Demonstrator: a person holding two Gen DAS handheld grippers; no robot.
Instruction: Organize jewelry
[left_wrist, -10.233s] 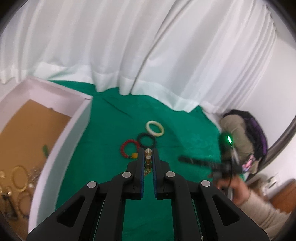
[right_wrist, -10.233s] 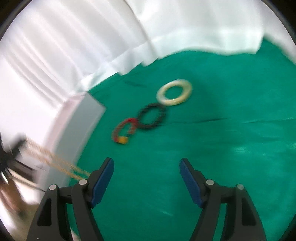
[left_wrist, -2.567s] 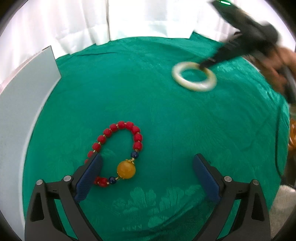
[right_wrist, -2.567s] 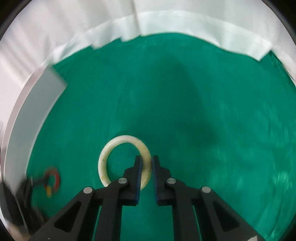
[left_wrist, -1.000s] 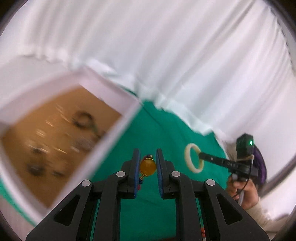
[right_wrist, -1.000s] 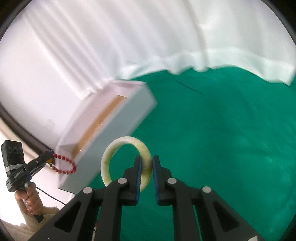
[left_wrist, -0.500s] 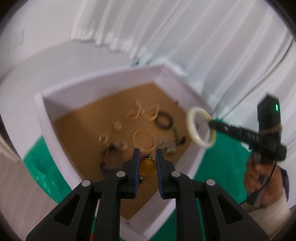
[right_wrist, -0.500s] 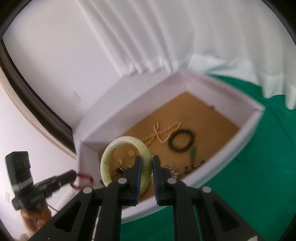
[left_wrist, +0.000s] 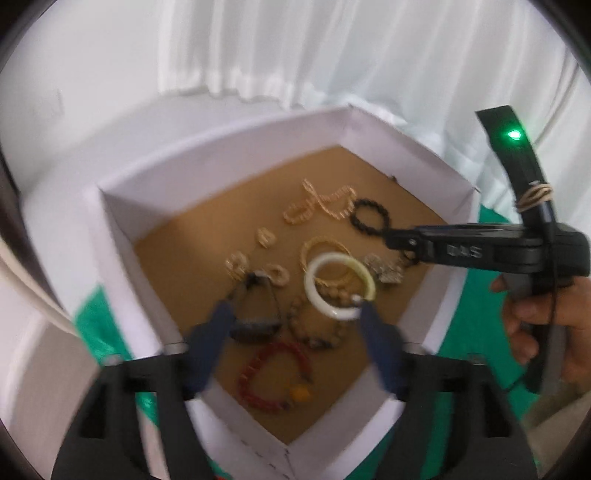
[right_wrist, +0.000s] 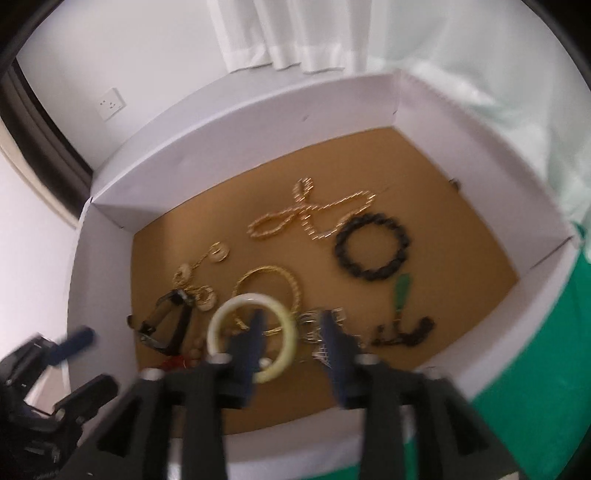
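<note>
Both hand-held grippers hang over the white box (left_wrist: 122, 295), and both are letting go of their load, so this looks like the drop-off step of the tidying.

The left hand-held gripper (left_wrist: 295, 332) points down into the box. Its jaws are opening and stand wide apart, with nothing pressed between the blue pads. The red bracelet (left_wrist: 273, 376), with its yellow bead, lies on the brown floor of the box just below and between the fingers, near the front corner. I judge it was placed there because this corner has some free floor.

The right hand-held gripper (right_wrist: 291, 343) also tilts down over the box. Its jaws are opening. The pale bangle (right_wrist: 251, 336) lies partly under the left finger, and the pads do not seem to press on it, though blur makes this hard to confirm. In the left wrist view the bangle (left_wrist: 340, 286) rests on top of a gold bangle (left_wrist: 325, 258) and a brown bead string (left_wrist: 314, 325), in the middle of the pile.

Other pieces in the box are a black bracelet (right_wrist: 373, 247), a gold chain (right_wrist: 314, 214) and a green pendant (right_wrist: 400, 291). The box has no compartments, so everything lies together.

A green cloth (right_wrist: 535, 369) covers the desk around the box, and no jewelry shows on the visible part of it.
</note>
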